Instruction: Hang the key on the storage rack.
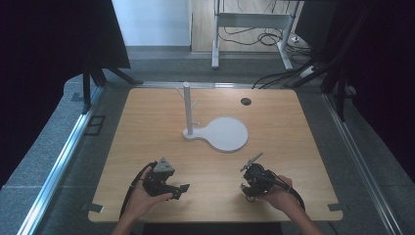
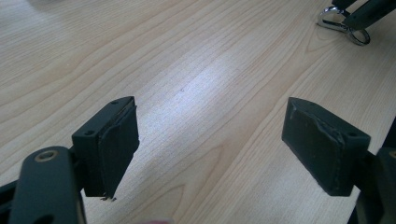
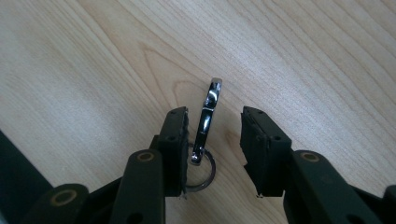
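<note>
A shiny metal snap clip (image 3: 208, 108) with a key ring (image 3: 204, 173) on its end lies flat on the wooden table. My right gripper (image 3: 214, 140) stands open around it; the clip sits close to the left jaw, with a gap to the right jaw. In the left gripper view the same clip (image 2: 340, 24) lies at the top right. My left gripper (image 2: 210, 144) is open over bare wood, with nothing between its jaws. From above, the left gripper (image 1: 179, 191) and right gripper (image 1: 246, 189) are both near the table's front edge. A white peg stand (image 1: 187, 108) rises mid-table.
The stand's round white base plate (image 1: 229, 134) spreads to the right of the post. A dark cable hole (image 1: 245, 101) sits at the back of the table. Metal rails (image 1: 63, 156) run along both sides. Bare wood lies between the grippers and the stand.
</note>
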`<state>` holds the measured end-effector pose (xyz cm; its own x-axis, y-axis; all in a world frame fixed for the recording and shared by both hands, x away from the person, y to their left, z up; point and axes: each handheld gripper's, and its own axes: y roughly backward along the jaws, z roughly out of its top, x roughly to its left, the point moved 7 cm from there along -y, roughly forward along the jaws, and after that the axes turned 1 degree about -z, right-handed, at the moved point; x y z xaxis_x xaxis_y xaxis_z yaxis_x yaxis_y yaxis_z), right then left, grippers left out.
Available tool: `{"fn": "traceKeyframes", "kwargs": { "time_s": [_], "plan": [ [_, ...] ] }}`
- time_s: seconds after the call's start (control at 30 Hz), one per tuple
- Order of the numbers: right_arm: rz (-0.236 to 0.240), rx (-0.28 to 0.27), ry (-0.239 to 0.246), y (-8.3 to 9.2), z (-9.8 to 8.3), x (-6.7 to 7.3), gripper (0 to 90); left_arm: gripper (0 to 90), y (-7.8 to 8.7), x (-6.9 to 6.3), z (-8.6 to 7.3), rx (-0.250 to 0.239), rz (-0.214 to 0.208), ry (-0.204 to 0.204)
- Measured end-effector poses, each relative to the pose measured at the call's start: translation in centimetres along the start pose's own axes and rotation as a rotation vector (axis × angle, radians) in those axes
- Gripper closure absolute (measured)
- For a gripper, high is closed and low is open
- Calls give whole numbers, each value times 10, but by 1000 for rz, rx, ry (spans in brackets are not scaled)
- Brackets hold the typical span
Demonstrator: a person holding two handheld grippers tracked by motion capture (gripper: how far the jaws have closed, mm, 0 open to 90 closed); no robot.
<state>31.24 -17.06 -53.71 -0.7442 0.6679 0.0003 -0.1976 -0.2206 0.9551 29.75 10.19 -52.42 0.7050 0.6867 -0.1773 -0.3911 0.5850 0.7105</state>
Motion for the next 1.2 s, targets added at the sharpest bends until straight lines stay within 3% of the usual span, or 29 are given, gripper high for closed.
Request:
{"fn": "traceKeyframes", "kwargs": {
  "time_s": [0.4,0.57,1.0,1.2],
  "plan": [
    [4,28,5,-8,-2,3,740,190,-1,0,-1,6,1,-2],
    [5,31,14,-7,-4,5,836,190,-2,0,-1,10,1,-2],
    [-12,28,37,-3,-3,4,843,191,-3,1,-2,16,2,0],
    [-27,3,37,11,4,1,843,190,-4,1,-2,19,2,-1]
  ]
}}
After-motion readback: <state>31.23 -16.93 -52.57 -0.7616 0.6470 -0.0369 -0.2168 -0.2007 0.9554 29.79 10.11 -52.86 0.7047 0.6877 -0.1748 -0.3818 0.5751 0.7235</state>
